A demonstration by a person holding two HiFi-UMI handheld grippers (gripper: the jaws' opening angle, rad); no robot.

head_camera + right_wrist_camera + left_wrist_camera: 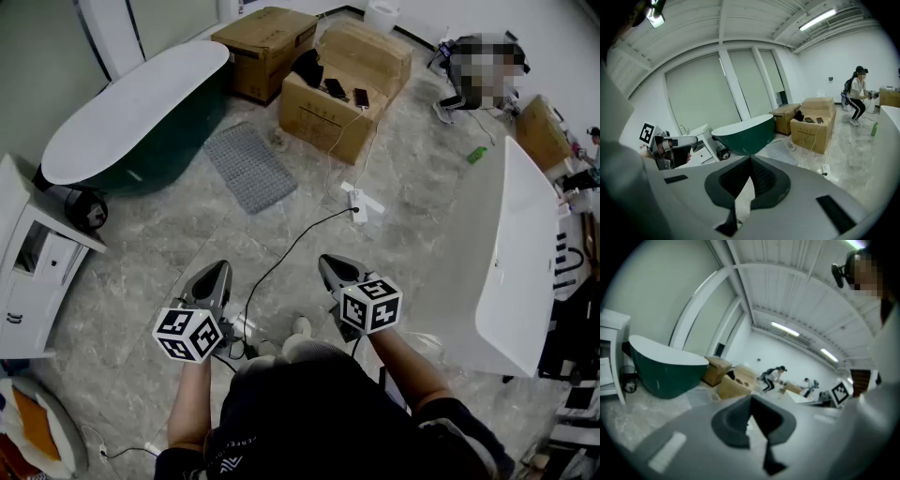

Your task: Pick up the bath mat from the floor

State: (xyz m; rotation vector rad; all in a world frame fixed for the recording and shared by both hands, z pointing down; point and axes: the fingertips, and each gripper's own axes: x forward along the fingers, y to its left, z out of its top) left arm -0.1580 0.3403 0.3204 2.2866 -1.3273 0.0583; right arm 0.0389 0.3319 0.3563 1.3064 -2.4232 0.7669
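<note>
The grey bath mat point(248, 167) lies flat on the marble floor between the green bathtub and the cardboard boxes, well ahead of both grippers. It also shows in the right gripper view as a textured grey bath mat point(780, 152) and faintly as a pale bath mat point(699, 397) in the left gripper view. My left gripper point(218, 273) and right gripper point(330, 265) are held side by side at waist height, both pointing forward toward the mat. Each has its jaws shut with nothing between them, as the left gripper point(751, 400) and right gripper point(751, 159) show in their own views.
A green bathtub point(131, 117) stands left of the mat, cardboard boxes point(342, 89) behind it. A white power strip point(359, 202) with a black cable lies on the floor ahead. A white tub point(516, 253) is at the right, a white cabinet point(37, 272) at the left. A person point(857, 96) crouches far back.
</note>
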